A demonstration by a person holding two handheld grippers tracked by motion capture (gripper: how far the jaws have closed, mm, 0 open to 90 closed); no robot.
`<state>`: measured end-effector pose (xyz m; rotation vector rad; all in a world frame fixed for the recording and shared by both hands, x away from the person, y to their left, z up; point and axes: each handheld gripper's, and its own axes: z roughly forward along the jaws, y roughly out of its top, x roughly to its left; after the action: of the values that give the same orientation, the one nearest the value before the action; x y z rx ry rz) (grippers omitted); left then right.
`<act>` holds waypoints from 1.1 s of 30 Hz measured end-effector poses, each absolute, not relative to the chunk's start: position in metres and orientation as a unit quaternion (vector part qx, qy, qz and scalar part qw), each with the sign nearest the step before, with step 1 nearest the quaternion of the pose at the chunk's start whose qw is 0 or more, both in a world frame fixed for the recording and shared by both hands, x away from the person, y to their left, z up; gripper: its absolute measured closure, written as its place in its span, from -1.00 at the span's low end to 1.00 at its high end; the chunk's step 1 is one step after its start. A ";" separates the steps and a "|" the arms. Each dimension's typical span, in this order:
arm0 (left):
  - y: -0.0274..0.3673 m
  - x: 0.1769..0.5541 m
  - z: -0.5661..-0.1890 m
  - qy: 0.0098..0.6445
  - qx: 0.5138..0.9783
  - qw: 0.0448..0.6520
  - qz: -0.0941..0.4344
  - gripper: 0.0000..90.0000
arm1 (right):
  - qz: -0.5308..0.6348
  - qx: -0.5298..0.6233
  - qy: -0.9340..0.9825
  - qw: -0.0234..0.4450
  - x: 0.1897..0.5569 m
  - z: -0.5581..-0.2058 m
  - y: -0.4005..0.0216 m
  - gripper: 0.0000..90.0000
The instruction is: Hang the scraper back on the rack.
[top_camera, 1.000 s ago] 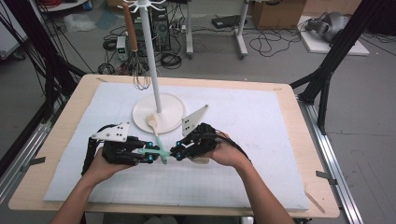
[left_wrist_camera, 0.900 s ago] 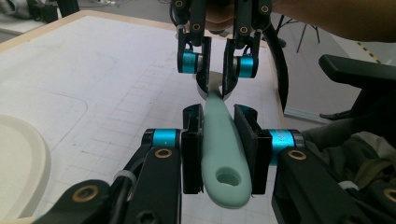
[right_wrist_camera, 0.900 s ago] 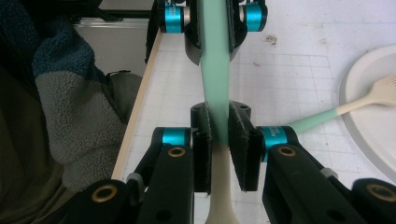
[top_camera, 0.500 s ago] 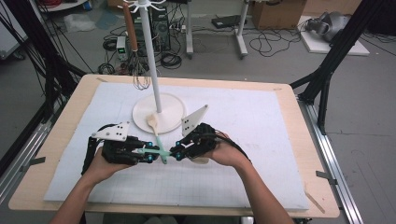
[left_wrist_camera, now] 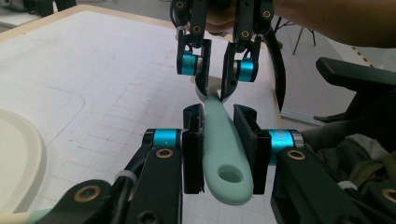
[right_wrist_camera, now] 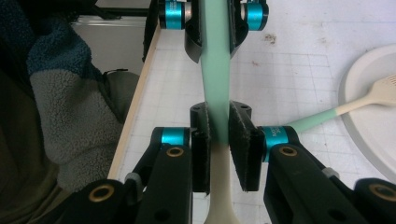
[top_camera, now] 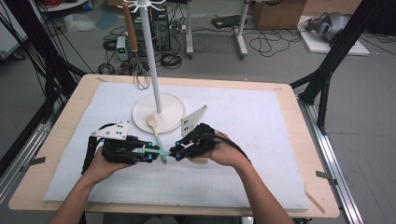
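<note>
A utensil with a mint-green handle (left_wrist_camera: 225, 144) and a cream front part (right_wrist_camera: 219, 186) hangs level just above the white mat, held from both ends. My left gripper (left_wrist_camera: 218, 119) is shut on the wide handle end with the hanging hole. My right gripper (right_wrist_camera: 219, 119) is shut on it where green turns to cream. In the high view the left gripper (top_camera: 148, 151) and right gripper (top_camera: 180, 151) face each other tip to tip with the utensil (top_camera: 163, 153) between them. Each gripper view shows the other gripper, the right gripper (left_wrist_camera: 214, 79) and the left gripper (right_wrist_camera: 215, 28), clamped farther along the handle.
A second spatula (top_camera: 152, 124) lies with its cream head on the round white base (top_camera: 173, 105) of a hook stand (top_camera: 152, 56), handle pointing toward the grippers. A whisk (top_camera: 138, 74) with a brown handle hangs from the stand. The table's near edge (right_wrist_camera: 135, 107) is close.
</note>
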<state>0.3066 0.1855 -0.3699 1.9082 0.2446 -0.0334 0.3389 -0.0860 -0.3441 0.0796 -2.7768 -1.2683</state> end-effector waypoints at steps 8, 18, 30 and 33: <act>0.186 0.307 -0.370 0.107 0.811 0.575 -0.015 0.64 | -0.416 0.025 -0.908 0.044 0.339 -0.344 -0.086 0.73; 0.185 0.306 -0.370 0.100 0.814 0.572 -0.022 0.64 | -0.403 0.025 -0.913 0.064 0.340 -0.351 -0.080 0.58; 0.184 0.306 -0.370 0.096 0.814 0.572 -0.025 0.63 | -0.392 0.032 -0.916 0.077 0.339 -0.352 -0.078 0.75; 0.185 0.307 -0.370 0.111 0.808 0.579 -0.023 0.57 | -0.395 0.035 -0.916 0.052 0.337 -0.350 -0.078 0.76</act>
<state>0.3074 0.1853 -0.3699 1.8890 0.2588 -0.0541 0.3372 -0.0777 -0.3502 0.1057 -2.7868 -1.2022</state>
